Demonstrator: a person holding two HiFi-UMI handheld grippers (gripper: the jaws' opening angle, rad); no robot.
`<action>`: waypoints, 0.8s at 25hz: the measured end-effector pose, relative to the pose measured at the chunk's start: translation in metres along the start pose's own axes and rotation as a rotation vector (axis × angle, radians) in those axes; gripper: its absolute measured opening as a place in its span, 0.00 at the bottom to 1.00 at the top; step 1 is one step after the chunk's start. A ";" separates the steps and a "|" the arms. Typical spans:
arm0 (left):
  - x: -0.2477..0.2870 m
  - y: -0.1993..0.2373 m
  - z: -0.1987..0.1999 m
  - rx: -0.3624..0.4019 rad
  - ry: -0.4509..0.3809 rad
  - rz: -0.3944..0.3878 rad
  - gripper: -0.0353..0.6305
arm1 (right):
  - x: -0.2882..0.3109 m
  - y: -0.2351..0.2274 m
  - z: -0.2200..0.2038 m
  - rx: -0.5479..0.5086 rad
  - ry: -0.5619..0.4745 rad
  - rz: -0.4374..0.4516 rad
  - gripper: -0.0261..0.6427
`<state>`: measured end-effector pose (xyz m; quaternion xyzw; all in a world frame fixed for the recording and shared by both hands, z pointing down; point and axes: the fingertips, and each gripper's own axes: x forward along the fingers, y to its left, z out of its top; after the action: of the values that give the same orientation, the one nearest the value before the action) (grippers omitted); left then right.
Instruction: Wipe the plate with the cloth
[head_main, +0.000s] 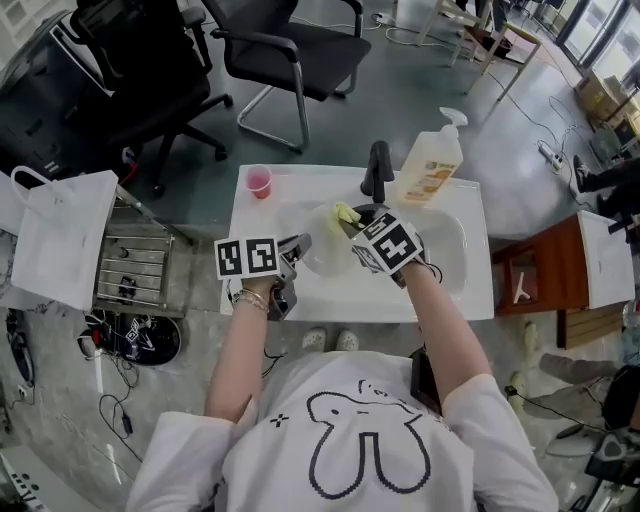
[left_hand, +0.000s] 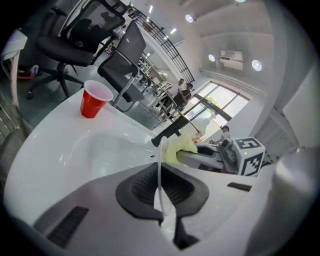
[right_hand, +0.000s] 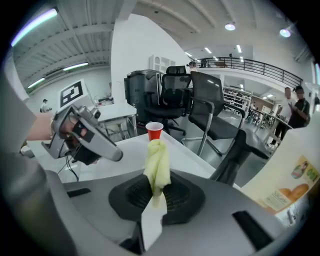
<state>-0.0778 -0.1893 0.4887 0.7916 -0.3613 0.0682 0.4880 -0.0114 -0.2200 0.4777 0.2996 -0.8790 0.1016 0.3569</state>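
Plate (left_hand: 160, 165) hangs over the sink (head_main: 452, 245), clamped in the left tool (left_hand: 162, 197); right tool (right_hand: 156, 195) pinches yellow cloth (right_hand: 157, 162) close beside it.

In the head view, just below the faucet (head_main: 377, 170), the plate (head_main: 322, 252) is a pale see-through shape against the white sink (head_main: 450, 250), and its rim is hard to trace. The marker cube (head_main: 388, 243) of the right hand-held gripper (head_main: 352, 218) covers most of its jaws. Only a tip of the yellow cloth (head_main: 345, 212) shows past them, close under the faucet.

In the left gripper view the plate stands edge-on as a thin white line, so its face cannot be seen, and it hides part of the cloth in front of the faucet.

In the right gripper view the cloth's lower end is buried between the jaws. The soap bottle (right_hand: 295, 187), right of the faucet, is cut off by the picture's dark rim. Its label is too small to read in the head view.
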 end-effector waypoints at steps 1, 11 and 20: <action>0.000 -0.002 0.000 0.005 -0.001 -0.001 0.08 | 0.004 -0.003 0.001 0.018 -0.005 -0.006 0.11; 0.000 0.001 0.005 -0.040 -0.040 0.006 0.08 | 0.016 0.010 -0.019 0.165 0.074 0.088 0.11; 0.007 0.014 0.013 -0.175 -0.109 -0.025 0.08 | 0.008 0.040 -0.050 0.270 0.170 0.213 0.11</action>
<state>-0.0846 -0.2069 0.4956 0.7528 -0.3819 -0.0127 0.5359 -0.0120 -0.1717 0.5204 0.2403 -0.8507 0.2806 0.3739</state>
